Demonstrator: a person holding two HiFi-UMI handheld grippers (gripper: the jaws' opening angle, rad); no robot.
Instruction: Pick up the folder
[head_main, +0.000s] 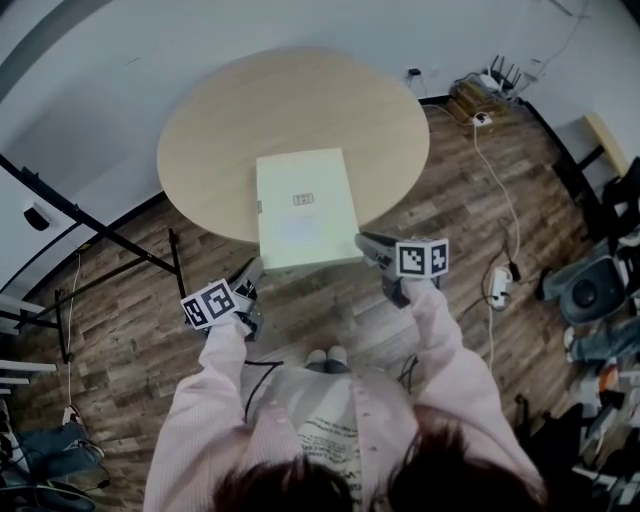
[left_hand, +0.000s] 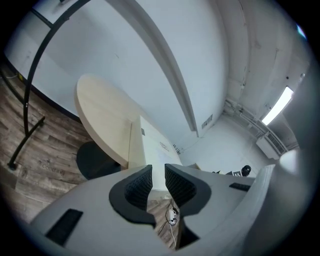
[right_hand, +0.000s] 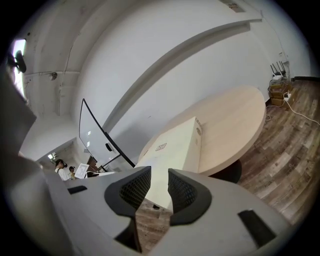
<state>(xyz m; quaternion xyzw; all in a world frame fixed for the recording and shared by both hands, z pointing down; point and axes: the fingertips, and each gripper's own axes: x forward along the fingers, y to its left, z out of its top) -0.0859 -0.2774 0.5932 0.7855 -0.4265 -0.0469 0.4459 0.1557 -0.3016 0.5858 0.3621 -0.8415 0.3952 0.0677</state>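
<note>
Head view, nearest first: two pale pink ribbed sleeves (head_main: 215, 400) reach forward and down from the person, each hand on a grey plastic gripper topped by a cube of black-and-white square markers. The left gripper (head_main: 252, 275) sits lower left, just off the near left corner of the folder (head_main: 305, 205). The right gripper (head_main: 368, 245) points in at the folder's near right corner; whether it touches there I cannot tell.

Left gripper view shows that gripper (left_hand: 159, 180) with its black, ribbed pads a narrow gap apart and nothing pressed between them; the folder's pale edge (left_hand: 155, 155) shows beyond the gap. Right gripper view shows the same for the right gripper (right_hand: 160, 187): ridged pads slightly parted, gripping nothing, with the folder (right_hand: 175, 145) filling the space just past the tips. Both grippers are rolled to one side and point slightly downward.

The folder is a flat, cream rectangle with a small label on its cover. It lies on the round, light wood-grain table (head_main: 230, 130), its near end overhanging the table's edge toward the person. Around the table lies dark wood-plank floor (head_main: 130, 270), and beyond it a plain white wall (head_main: 150, 50).
</note>
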